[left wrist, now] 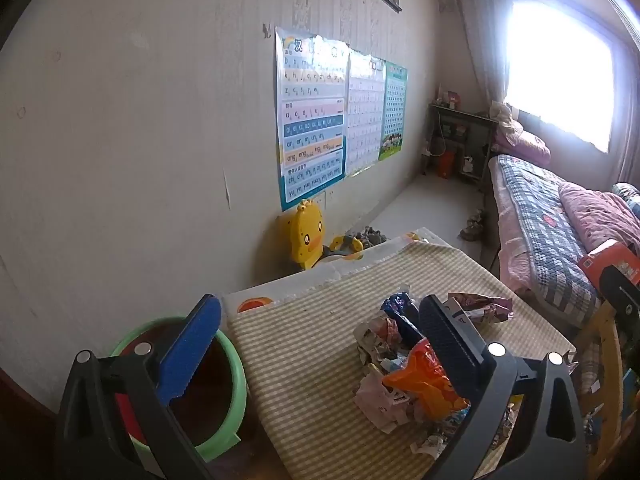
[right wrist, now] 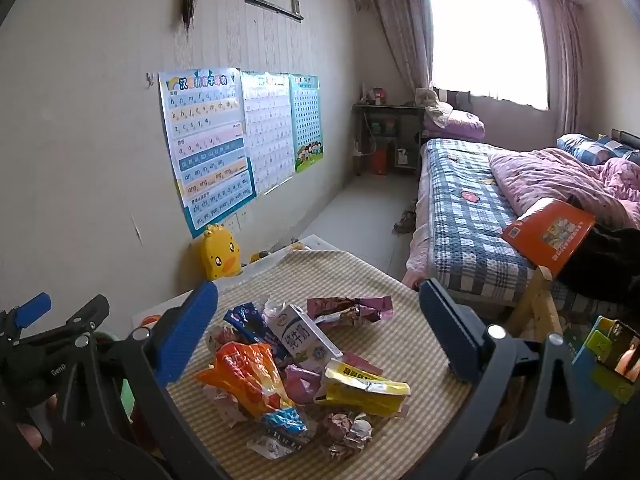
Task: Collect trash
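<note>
Left wrist view: My left gripper [left wrist: 316, 344] has its jaws spread wide with nothing between them. The left blue pad [left wrist: 192, 348] stands over a green-rimmed bin [left wrist: 236, 376] that sits just beside the table's left edge. The right finger [left wrist: 448, 336] stands in front of the trash pile [left wrist: 404, 368], which lies on the striped tablecloth [left wrist: 320, 352]. In the pile I can identify an orange wrapper [left wrist: 424, 384], a dark blue wrapper [left wrist: 400, 312] and a purple wrapper [left wrist: 484, 306] at the far right. A yellow duck toy [left wrist: 306, 236] stands on the floor against the wall, beyond the table.

Right wrist view: My right gripper [right wrist: 320, 344] also has its jaws released and wide apart, gripping nothing. The trash pile [right wrist: 304, 364] lies on the striped tablecloth [right wrist: 408, 344], between my two fingers and beyond them. It includes a white milk carton [right wrist: 304, 336] lying tilted near the middle, an orange wrapper [right wrist: 244, 376] to its left, a yellow packet [right wrist: 364, 388] to its near right, a purple wrapper [right wrist: 352, 308] at the far side, and a crumpled foil ball [right wrist: 344, 432] nearest to me. My left gripper [right wrist: 60, 344] appears at the left edge. An orange book [right wrist: 548, 234] rests tilted on the bed [right wrist: 460, 208] to the right.
</note>
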A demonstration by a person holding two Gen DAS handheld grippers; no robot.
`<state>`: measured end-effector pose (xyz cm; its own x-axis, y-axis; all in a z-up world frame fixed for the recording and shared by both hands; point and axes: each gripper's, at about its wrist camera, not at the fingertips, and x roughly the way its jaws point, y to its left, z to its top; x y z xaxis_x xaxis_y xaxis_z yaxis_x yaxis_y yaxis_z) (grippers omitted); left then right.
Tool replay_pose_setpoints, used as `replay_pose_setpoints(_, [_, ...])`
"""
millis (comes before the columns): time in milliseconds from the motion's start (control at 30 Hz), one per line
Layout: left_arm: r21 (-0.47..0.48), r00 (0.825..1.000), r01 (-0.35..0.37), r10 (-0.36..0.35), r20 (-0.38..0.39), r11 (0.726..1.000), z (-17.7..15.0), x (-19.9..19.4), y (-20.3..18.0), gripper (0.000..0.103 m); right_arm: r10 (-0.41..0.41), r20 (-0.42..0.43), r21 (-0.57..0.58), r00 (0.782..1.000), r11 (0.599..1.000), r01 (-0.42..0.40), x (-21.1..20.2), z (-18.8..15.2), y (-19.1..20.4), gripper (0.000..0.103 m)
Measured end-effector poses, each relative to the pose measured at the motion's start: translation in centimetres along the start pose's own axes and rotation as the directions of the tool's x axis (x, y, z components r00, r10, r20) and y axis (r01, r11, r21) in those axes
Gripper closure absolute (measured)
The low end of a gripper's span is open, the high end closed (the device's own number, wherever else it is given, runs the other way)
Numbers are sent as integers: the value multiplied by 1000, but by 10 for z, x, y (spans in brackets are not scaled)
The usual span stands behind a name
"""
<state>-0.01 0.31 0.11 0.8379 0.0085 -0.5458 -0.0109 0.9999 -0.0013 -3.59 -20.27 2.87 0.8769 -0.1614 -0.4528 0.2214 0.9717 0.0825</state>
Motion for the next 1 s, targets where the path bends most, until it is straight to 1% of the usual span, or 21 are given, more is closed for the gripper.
replay_pose_setpoints(100, [26,1000,-20,20,15,999,0,-1,-2,8,3,0,0,1000,1000,-3,1,-2,-1,4])
replay_pose_setpoints(200, [25,998,-31,30,48,999,2,-5,-3,8,3,-2,1,1000,1000,-3,1,-3,-2,4])
replay_pose_setpoints(367, [17,997,-38,37,64,999,5,-6,-1,8,7,-3,2,1000,1000,-7,3,-7,-1,4])
replay_pose_setpoints(467, [2,998,-35,35,53,999,5,-3,2,8,8,-8,3,1000,1000,-8,3,-6,-1,4])
replay_pose_setpoints(600, [-10,1000,-2,2,7,1000,4,1,4,8,11,-16,5,1000,1000,-11,3,-6,-2,4])
replay_pose_setpoints(1000, [14,1000,-21,21,1,1000,2,0,-1,8,10,-9,7,1000,1000,-10,4,-7,0,4])
